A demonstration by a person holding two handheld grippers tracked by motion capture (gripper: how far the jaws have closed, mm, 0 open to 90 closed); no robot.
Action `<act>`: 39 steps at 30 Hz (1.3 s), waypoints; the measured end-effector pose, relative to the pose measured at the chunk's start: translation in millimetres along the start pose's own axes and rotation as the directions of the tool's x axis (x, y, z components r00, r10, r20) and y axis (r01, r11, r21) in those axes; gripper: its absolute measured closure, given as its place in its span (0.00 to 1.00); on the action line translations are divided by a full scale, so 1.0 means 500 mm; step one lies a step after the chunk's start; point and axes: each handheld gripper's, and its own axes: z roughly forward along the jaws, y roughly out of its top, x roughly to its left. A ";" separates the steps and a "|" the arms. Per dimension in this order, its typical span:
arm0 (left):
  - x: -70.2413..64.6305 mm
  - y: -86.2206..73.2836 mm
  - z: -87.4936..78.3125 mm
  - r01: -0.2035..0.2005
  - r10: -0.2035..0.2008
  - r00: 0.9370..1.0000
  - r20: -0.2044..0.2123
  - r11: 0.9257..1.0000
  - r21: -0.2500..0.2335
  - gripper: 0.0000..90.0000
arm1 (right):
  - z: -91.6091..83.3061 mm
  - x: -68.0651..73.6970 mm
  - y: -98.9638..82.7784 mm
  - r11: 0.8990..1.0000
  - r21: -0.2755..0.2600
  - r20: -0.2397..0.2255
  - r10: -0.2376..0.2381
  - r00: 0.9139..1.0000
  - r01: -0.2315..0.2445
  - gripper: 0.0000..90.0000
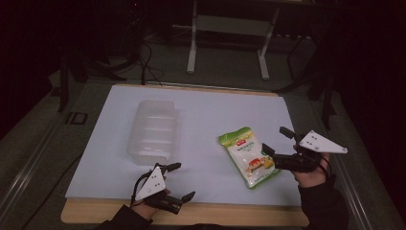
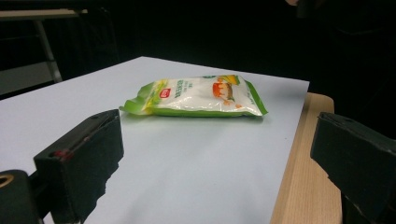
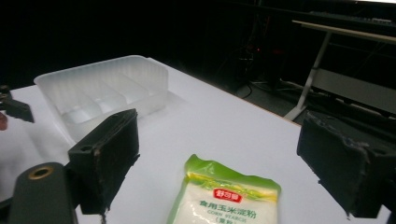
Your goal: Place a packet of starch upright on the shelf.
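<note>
Room: dark all round, with desk legs and cables on the floor beyond the table, whose wooden edge showed past a white sheet that set the items off clearly.
Packet: green-and-white pouch of corn starch lay flat on the sheet toward the right, its printed face up and its long side angled toward the right hand, so it was within easy reach.
Right gripper: right gripper sat just beside the packet's right edge, jaws spread wide and empty, apparently lined up to close on it.
Left gripper: left gripper rested near the front edge, jaws apart, holding nothing and pointed toward the packet, probably waiting.
Container: clear plastic tray stood open side up at the left, well apart from the packet, likely the place meant to receive it.
</note>
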 end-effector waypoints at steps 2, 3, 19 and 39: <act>0.000 0.000 0.001 0.002 -0.002 1.000 0.001 1.000 0.001 0.03 | 0.004 -0.004 0.001 1.000 0.005 -0.003 0.008 1.000 -0.008 0.15; 0.000 0.000 0.001 0.003 -0.003 1.000 0.002 1.000 0.001 0.03 | 0.009 -0.010 0.001 1.000 0.006 0.004 0.012 1.000 -0.012 0.15; 0.001 -0.001 0.002 0.003 -0.003 1.000 0.007 1.000 0.007 0.03 | 0.087 -0.094 -0.034 0.993 0.084 0.040 0.078 0.996 -0.081 0.19; 0.001 -0.002 0.003 -0.010 0.010 1.000 0.004 1.000 0.013 0.03 | 0.180 -0.148 -0.109 0.957 0.243 0.034 0.156 0.987 -0.160 0.30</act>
